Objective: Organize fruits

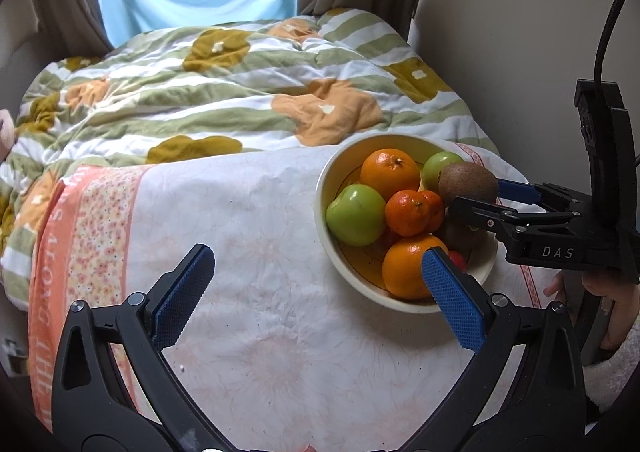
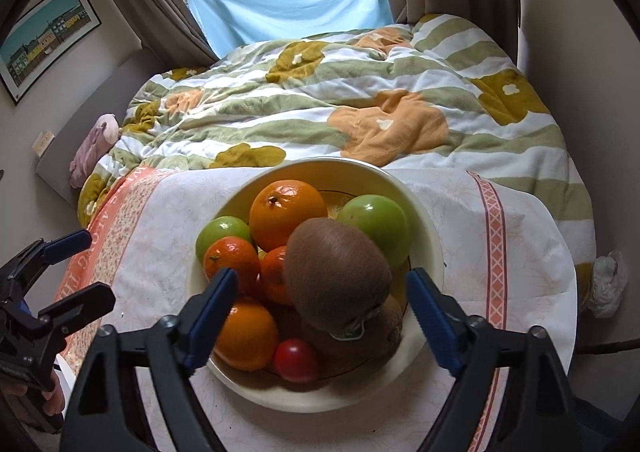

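A cream bowl (image 1: 332,168) (image 2: 424,228) on the cloth-covered table holds two oranges (image 1: 390,172) (image 2: 286,212), two green apples (image 1: 355,214) (image 2: 378,226), two tangerines (image 1: 408,212) (image 2: 231,262), kiwis and a small red fruit (image 2: 296,359). A brown kiwi (image 1: 468,184) (image 2: 336,276) lies on top of the pile between the fingers of my right gripper (image 2: 322,288) (image 1: 476,196), which is open, its pads apart from the kiwi. My left gripper (image 1: 316,272) (image 2: 76,264) is open and empty, left of the bowl above the cloth.
The table cloth (image 1: 248,252) is white with an orange lettered border (image 1: 52,236). Behind the table lies a bed with a flowered striped quilt (image 1: 224,92). A wall stands on the right (image 1: 500,52). A white bag (image 2: 608,284) lies beside the table.
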